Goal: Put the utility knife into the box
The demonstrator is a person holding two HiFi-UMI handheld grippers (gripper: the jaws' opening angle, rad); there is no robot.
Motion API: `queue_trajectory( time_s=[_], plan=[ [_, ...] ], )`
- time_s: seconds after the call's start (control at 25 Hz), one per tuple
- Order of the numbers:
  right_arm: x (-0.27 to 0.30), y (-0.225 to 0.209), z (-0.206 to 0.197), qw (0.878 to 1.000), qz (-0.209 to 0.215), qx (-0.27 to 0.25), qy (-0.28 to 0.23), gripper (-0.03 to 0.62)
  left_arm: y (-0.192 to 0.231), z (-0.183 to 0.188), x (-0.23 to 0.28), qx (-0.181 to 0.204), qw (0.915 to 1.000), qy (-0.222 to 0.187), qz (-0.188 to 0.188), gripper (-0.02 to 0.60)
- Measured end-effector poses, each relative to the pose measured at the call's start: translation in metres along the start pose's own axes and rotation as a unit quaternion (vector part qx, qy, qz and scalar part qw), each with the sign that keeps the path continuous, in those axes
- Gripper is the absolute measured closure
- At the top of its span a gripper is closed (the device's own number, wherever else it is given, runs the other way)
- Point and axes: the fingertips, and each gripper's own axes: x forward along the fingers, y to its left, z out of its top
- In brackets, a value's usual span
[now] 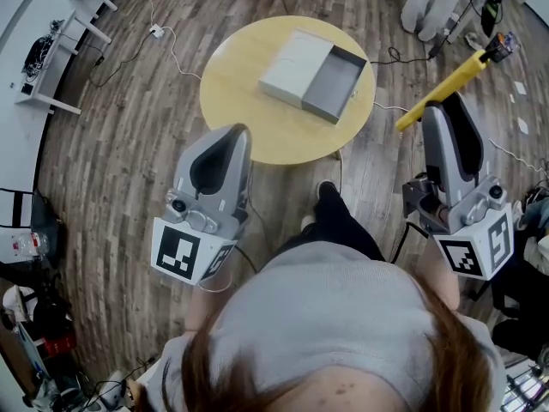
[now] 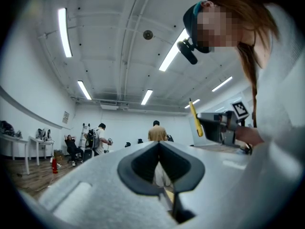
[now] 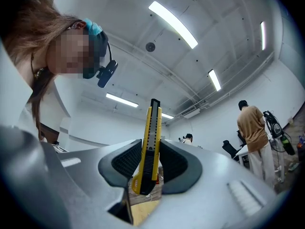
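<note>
The yellow utility knife (image 1: 453, 80) sticks out up and to the right from my right gripper (image 1: 442, 108), which is shut on its handle. In the right gripper view the knife (image 3: 150, 144) stands upright between the dark pads. A grey box (image 1: 313, 75) lies on the round yellow table (image 1: 249, 118), its tray (image 1: 336, 84) slid open to the right. My left gripper (image 1: 237, 132) is shut and holds nothing; its pads (image 2: 143, 163) meet at the tip. Both grippers hang near the person's body, short of the table. The knife (image 2: 194, 119) also shows in the left gripper view.
Wooden floor surrounds the table, with cables (image 1: 163, 45) trailing at the left. White desks (image 1: 64, 41) line the left wall. The person's shoe (image 1: 326, 191) is by the table's near edge. Other people (image 2: 156, 132) stand across the room.
</note>
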Motion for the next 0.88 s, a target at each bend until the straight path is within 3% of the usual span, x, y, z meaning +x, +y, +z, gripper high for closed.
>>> queue_trajectory(
  time_s=[0.52, 0.88],
  plan=[
    [0.068, -0.066, -0.031, 0.999, 0.022, 0.019, 0.015, 0.474, 0.05, -0.02, 0.08, 0.0, 0.9998, -0.009, 0.015, 0.578],
    [0.126, -0.098, -0.055, 0.995, 0.072, 0.048, 0.041, 0.474, 0.082, -0.024, 0.139, 0.005, 0.9993, -0.014, 0.035, 0.578]
  ],
)
